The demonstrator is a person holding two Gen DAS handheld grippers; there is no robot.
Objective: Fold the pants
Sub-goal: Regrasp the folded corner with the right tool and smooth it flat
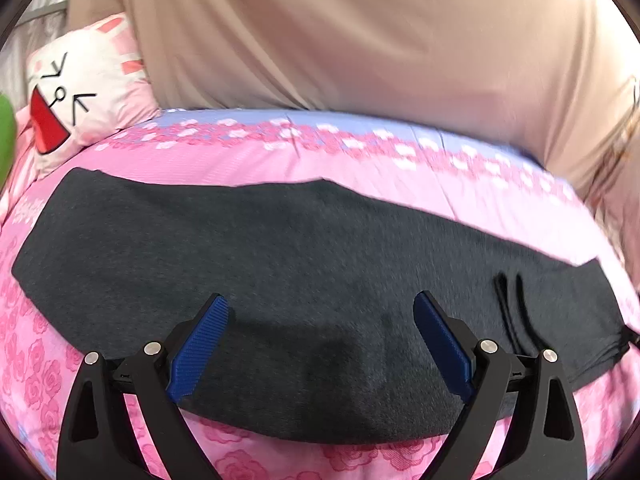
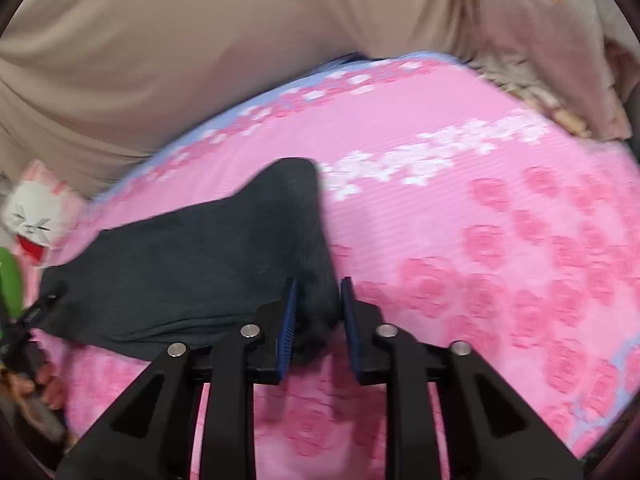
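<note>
Dark grey pants (image 1: pixel 280 248) lie as one long band across a pink rose-patterned bed cover (image 1: pixel 360 164), with a black drawstring (image 1: pixel 508 304) near their right end. My left gripper (image 1: pixel 320 300) hovers over the band's near edge. It is open wide, and its blue pads (image 1: pixel 200 344) hold nothing. In the right wrist view the pants (image 2: pixel 192 264) run off to the left. My right gripper (image 2: pixel 320 282) is narrow, and a bunched corner of the dark cloth fills the gap from pad to pad. This view is blurred.
A white and pink cartoon-face pillow (image 1: pixel 76 92) lies at the bed's left end beside something green (image 1: pixel 6 132). Beige fabric (image 1: pixel 360 32) hangs behind the bed. In the right wrist view, a hand (image 2: pixel 44 384) shows at the far left.
</note>
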